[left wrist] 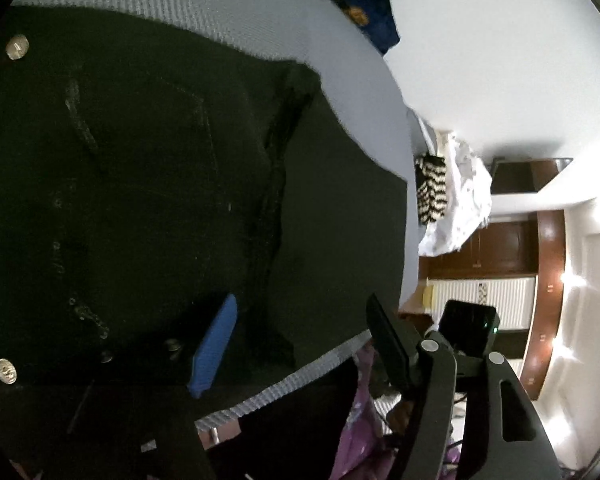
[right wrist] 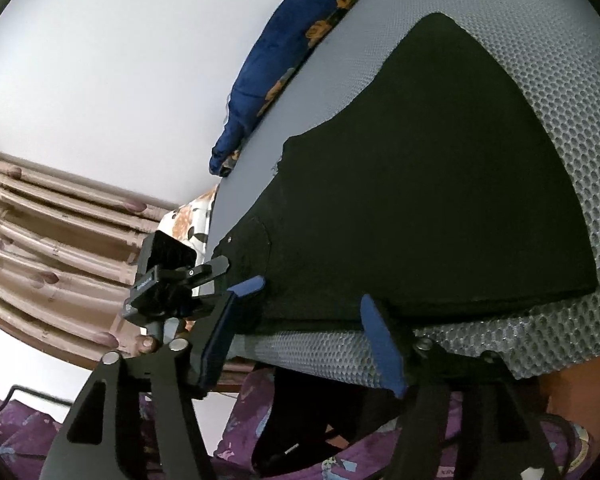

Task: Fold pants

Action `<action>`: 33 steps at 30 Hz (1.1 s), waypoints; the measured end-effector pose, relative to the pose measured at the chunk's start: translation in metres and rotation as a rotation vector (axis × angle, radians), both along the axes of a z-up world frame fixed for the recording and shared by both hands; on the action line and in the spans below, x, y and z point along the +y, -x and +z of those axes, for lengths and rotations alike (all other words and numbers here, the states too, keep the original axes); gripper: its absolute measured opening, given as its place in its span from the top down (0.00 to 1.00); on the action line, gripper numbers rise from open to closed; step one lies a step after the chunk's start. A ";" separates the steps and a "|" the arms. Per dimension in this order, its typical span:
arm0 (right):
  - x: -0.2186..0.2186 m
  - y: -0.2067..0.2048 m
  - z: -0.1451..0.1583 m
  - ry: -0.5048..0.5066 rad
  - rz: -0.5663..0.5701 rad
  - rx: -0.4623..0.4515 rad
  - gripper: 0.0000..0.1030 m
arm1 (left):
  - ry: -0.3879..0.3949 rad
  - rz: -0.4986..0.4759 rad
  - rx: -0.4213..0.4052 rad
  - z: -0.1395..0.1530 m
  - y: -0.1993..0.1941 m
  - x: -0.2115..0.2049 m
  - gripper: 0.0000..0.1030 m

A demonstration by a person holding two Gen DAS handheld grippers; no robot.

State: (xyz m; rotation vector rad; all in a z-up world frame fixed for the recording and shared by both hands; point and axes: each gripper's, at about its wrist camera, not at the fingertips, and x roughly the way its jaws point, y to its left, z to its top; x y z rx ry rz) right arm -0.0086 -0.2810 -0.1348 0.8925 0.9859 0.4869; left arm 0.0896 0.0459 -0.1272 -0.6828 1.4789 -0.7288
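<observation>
Pants (right wrist: 420,184), black, lay flat on the grey mesh mattress (right wrist: 560,92) near its front edge. Right gripper (right wrist: 312,320) had jaws apart at that edge, pads clear of the cloth. Left gripper (left wrist: 296,340) stood over the waist end, jaws parted, nothing clamped.

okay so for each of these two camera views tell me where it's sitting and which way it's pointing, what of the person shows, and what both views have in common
Left wrist view: sits on the left claw, looking down across the black pants on the grey mesh mattress; the other claw's body shows at lower right.
Right wrist view: sits on the right claw, aimed at the pants' near edge; a fingertip shows behind it.
Shared: pants, mattress, blue floral bedding.
</observation>
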 end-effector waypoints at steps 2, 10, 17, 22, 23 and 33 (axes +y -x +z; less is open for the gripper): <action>0.000 0.000 -0.002 -0.006 0.002 0.011 0.38 | -0.015 -0.044 0.007 -0.004 0.001 -0.013 0.35; -0.003 0.002 -0.003 -0.023 -0.014 0.016 0.37 | -0.044 -0.145 -0.071 -0.003 0.002 -0.049 0.36; -0.003 0.003 -0.004 -0.016 -0.018 0.026 0.35 | -0.074 -0.150 -0.124 -0.002 0.008 -0.048 0.95; -0.006 0.002 -0.005 -0.021 -0.029 0.032 0.34 | -0.056 -0.119 -0.140 0.009 0.023 -0.042 0.96; -0.006 0.001 -0.005 -0.022 -0.030 0.033 0.34 | -0.051 -0.111 -0.140 0.011 0.024 -0.041 0.96; -0.005 -0.001 -0.001 -0.008 -0.020 0.027 0.32 | -0.124 -0.042 -0.155 -0.013 0.024 -0.032 0.90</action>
